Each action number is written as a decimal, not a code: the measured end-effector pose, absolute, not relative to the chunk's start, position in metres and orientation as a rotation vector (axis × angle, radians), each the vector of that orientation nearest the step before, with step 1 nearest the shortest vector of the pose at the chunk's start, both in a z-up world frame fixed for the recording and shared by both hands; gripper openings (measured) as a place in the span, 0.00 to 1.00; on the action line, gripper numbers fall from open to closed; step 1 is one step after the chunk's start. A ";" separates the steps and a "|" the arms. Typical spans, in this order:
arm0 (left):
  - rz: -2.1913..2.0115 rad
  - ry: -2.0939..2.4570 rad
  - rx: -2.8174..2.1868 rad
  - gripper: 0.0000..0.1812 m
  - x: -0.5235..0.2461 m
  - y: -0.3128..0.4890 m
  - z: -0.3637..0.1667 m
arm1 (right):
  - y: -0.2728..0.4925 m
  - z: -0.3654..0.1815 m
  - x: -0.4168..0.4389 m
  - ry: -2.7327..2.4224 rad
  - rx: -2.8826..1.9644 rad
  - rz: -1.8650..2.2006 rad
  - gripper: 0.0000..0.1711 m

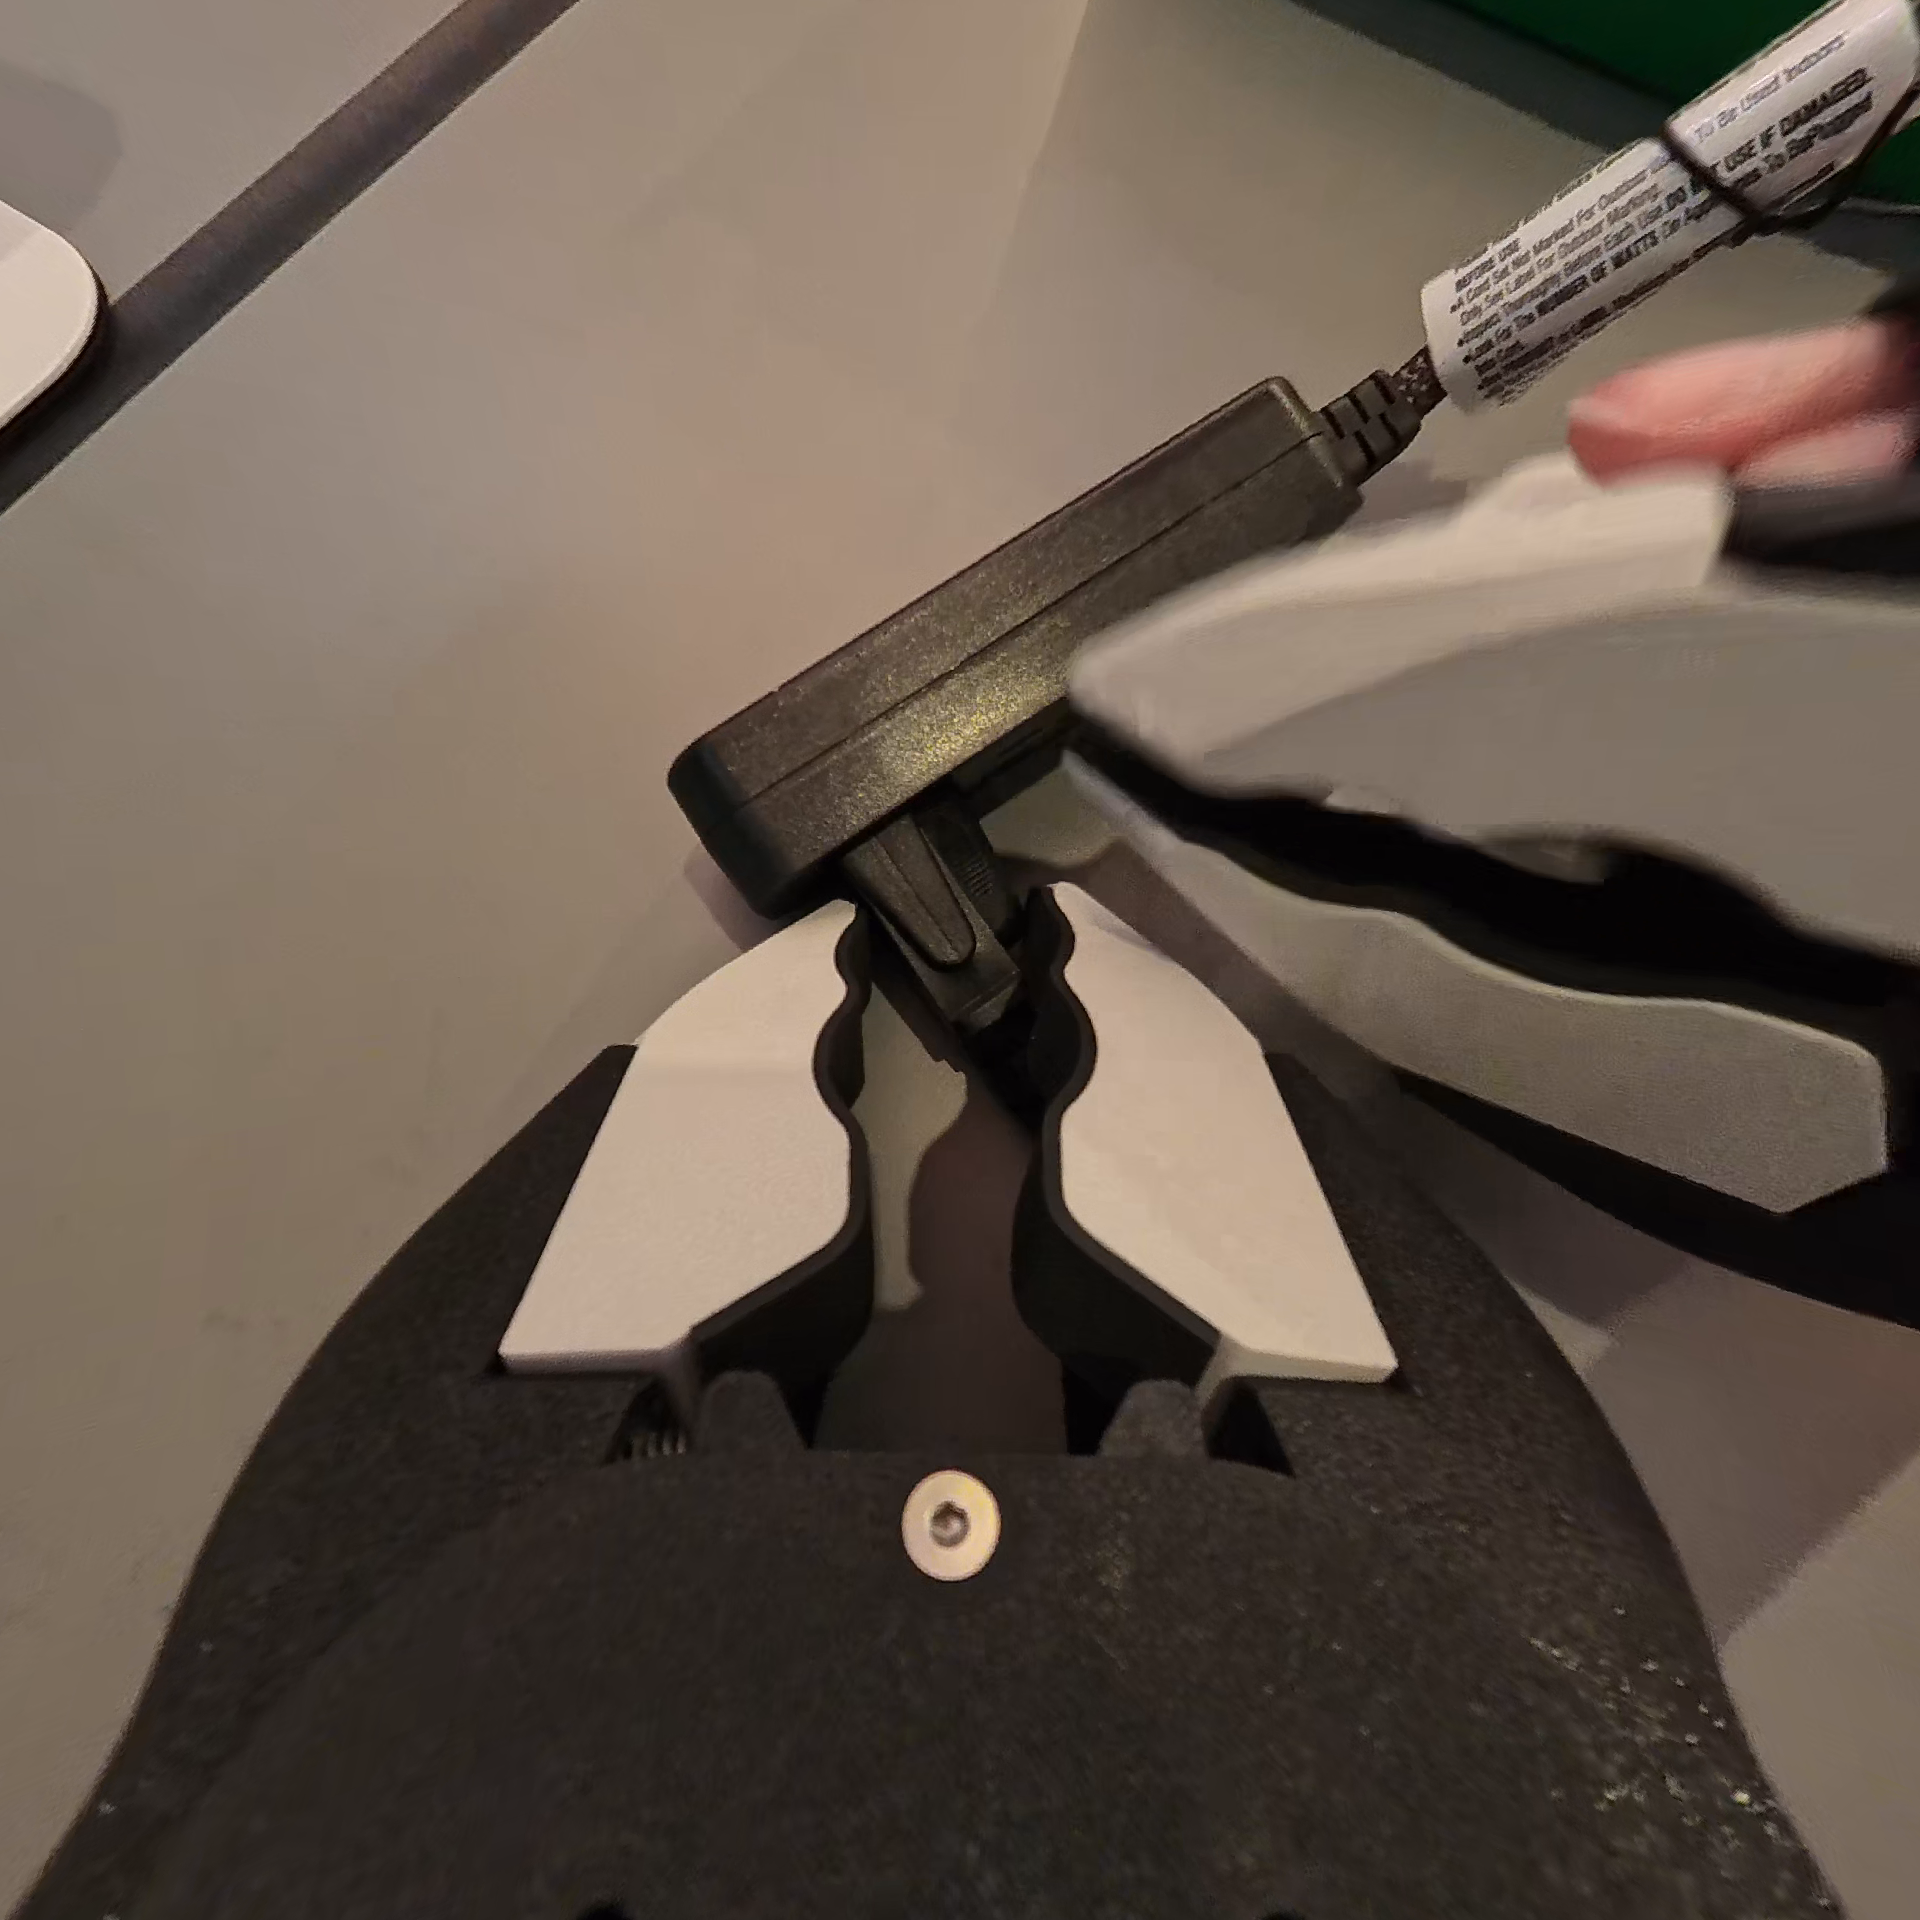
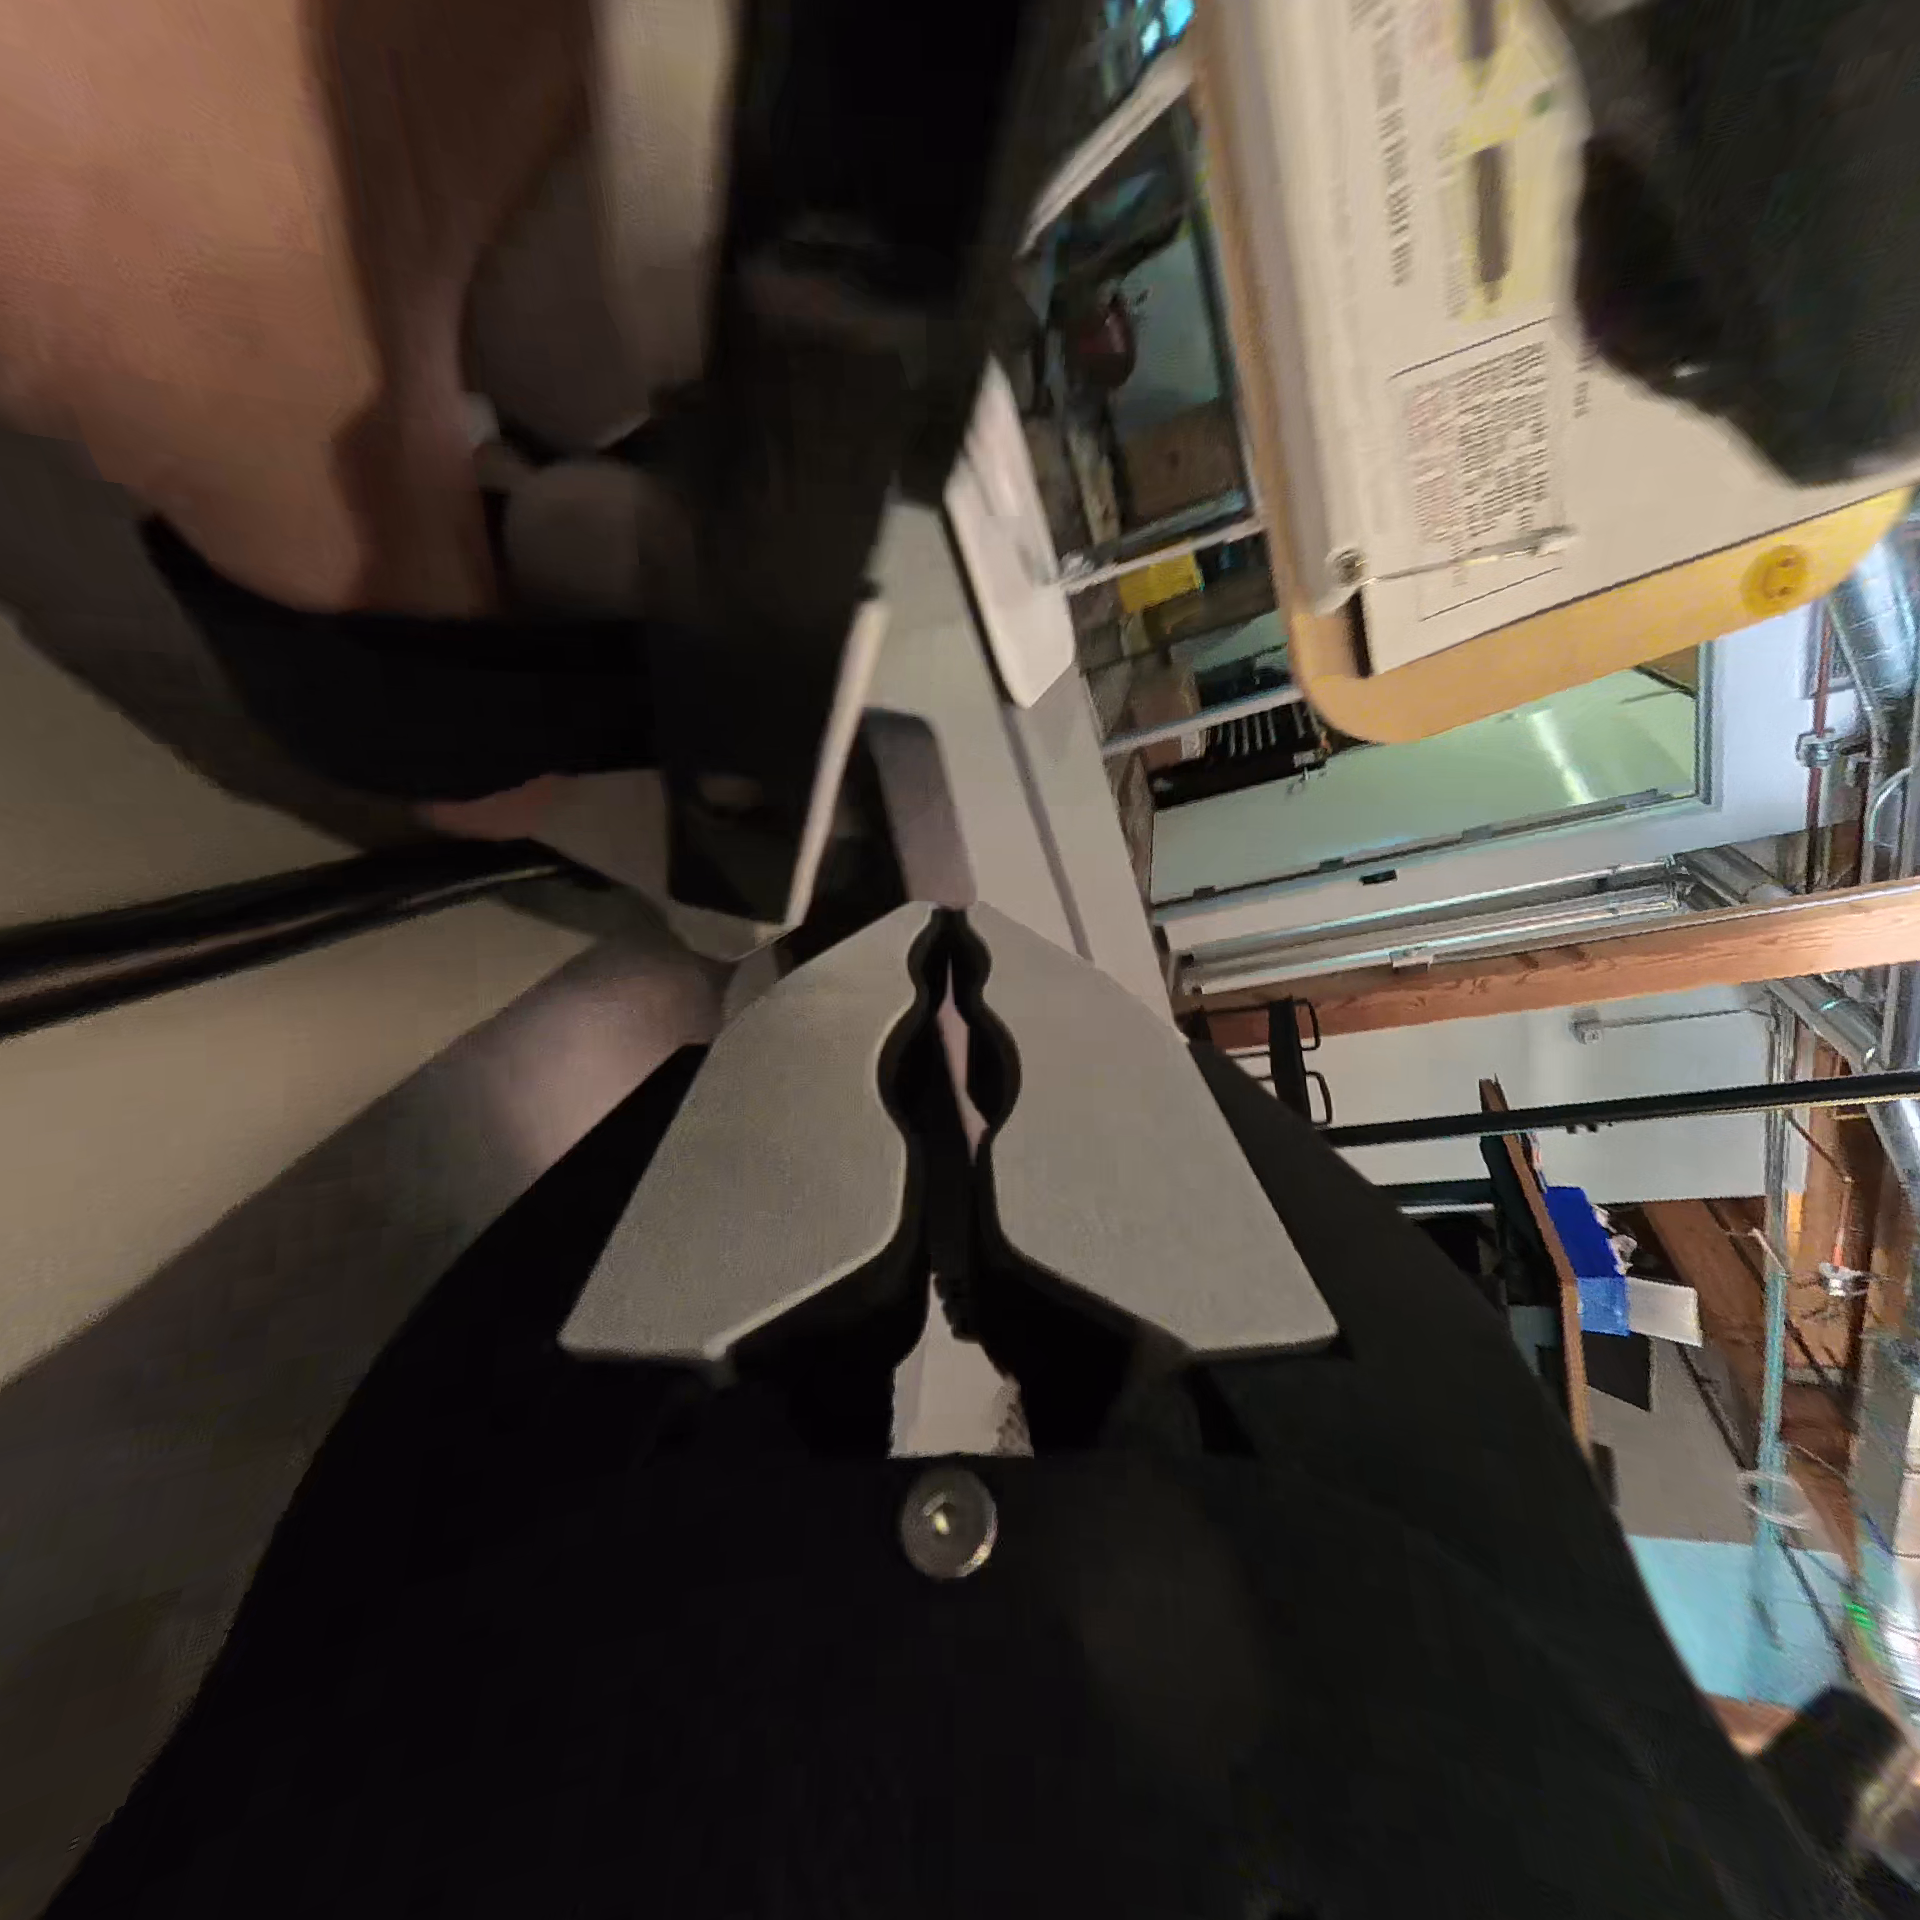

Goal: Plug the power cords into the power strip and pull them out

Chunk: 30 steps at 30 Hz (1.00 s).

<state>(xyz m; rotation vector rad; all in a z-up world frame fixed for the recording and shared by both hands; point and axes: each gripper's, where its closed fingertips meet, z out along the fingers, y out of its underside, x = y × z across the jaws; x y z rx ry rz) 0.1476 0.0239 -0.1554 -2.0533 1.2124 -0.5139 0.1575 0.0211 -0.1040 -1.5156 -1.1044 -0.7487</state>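
Item: black power strip (image 1: 997,665), rigid plastic block, light, lifted off the grey worktop (image 1: 416,623). Plug (image 1: 935,914) seated in its underside, clamped by the left hand-held gripper (image 1: 951,935). Right hand-held gripper (image 2: 948,925): fingers together, apparently empty. Best hold: the plug's hard body (never the braided cord (image 1: 1382,416)).
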 end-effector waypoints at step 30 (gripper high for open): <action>-0.563 1.319 -2.000 0.16 0.145 0.017 -0.155 | 0.027 -0.159 0.183 -1.225 -2.449 0.278 0.23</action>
